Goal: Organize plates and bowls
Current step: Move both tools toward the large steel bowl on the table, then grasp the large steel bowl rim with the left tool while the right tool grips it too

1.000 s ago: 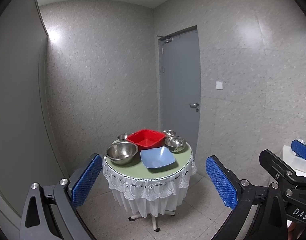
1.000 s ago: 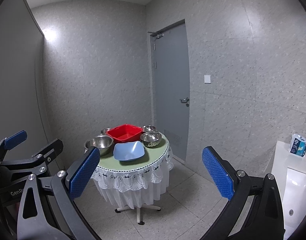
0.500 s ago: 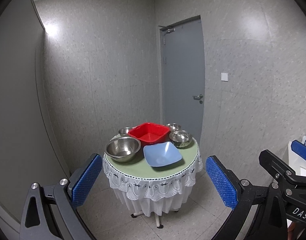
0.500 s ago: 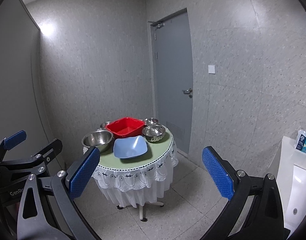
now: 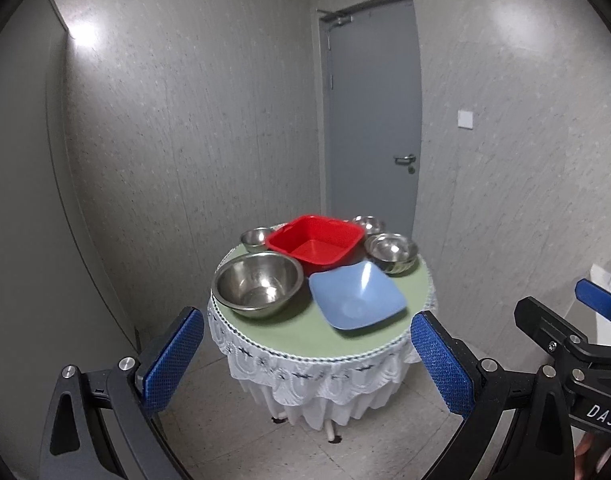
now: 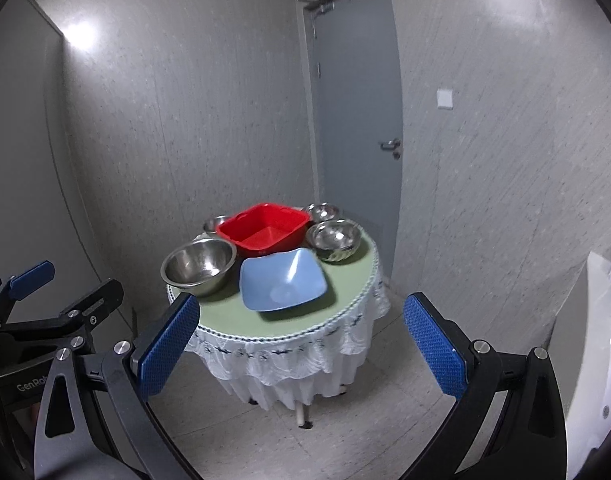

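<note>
A small round table [image 5: 289,336] [image 6: 225,320] with a green top and white lace skirt holds the dishes. A blue square plate [image 5: 355,296] [image 6: 283,280] lies at the front. A large steel bowl [image 5: 259,283] [image 6: 199,266] sits front left. A red square basin [image 5: 315,242] [image 6: 263,229] stands behind them. A medium steel bowl [image 5: 391,252] [image 6: 334,239] sits right, and two small steel bowls [image 5: 254,238] [image 5: 368,224] sit at the back. My left gripper [image 5: 305,360] and right gripper [image 6: 299,344] are open and empty, short of the table.
A grey door [image 5: 371,120] is shut behind the table. Grey walls close in on the left and right. A white fixture [image 6: 593,352] stands at the right. The floor [image 6: 345,420] is tiled.
Both grippers have moved closer to the table, which now looks larger and sits higher above the fingers. Both stay open. The dishes have not moved.
</note>
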Demonstrator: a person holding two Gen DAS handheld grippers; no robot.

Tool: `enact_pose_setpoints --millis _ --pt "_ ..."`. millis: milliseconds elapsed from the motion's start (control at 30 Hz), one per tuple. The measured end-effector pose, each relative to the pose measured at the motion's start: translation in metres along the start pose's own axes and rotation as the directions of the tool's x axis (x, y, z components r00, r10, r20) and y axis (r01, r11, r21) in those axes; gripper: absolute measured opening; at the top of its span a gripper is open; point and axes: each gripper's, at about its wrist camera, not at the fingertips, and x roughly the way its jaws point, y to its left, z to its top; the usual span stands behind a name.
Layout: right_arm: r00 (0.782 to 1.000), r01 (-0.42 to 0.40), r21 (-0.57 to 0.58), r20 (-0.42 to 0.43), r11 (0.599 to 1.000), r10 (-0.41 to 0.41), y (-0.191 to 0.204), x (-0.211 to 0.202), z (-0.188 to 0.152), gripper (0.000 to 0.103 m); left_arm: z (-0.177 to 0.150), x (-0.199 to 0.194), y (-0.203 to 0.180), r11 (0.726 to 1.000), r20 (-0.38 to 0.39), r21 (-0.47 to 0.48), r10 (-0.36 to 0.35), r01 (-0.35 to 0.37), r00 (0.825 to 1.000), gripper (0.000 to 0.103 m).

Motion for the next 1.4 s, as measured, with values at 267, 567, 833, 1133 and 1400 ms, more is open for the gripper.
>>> enact_pose_setpoints --millis 267,567,833,1133,1400 --pt "0.997 -0.022 0.016 -0.079 1.0 0.023 0.035 0.092 0.019 0.103 0.037 0.093 0.047 1.0 -0.074 -0.01 0.003 -0.004 0.997 0.102" --pt "0.977 -0.108 -0.053 -0.189 0.993 0.096 0.07 0.234 0.041 0.103 0.077 0.216 0.091 0.991 -0.167 -0.094 0.073 -0.09 0.983 0.102" --pt "0.933 -0.209 -0.141 -0.324 0.968 0.155 0.109 0.341 0.048 0.103 0.097 0.315 0.135 0.973 -0.279 -0.168 0.105 -0.156 0.954 0.102" --pt "0.871 -0.231 -0.142 -0.471 0.962 0.14 0.145 0.437 0.026 0.086 0.088 0.442 0.196 0.985 -0.45 -0.16 -0.008 -0.072 0.893 0.083" --pt "0.841 -0.136 -0.115 -0.538 0.984 0.054 0.158 0.478 0.009 0.064 0.078 0.514 0.221 0.992 -0.523 -0.084 -0.12 0.089 0.844 0.052"
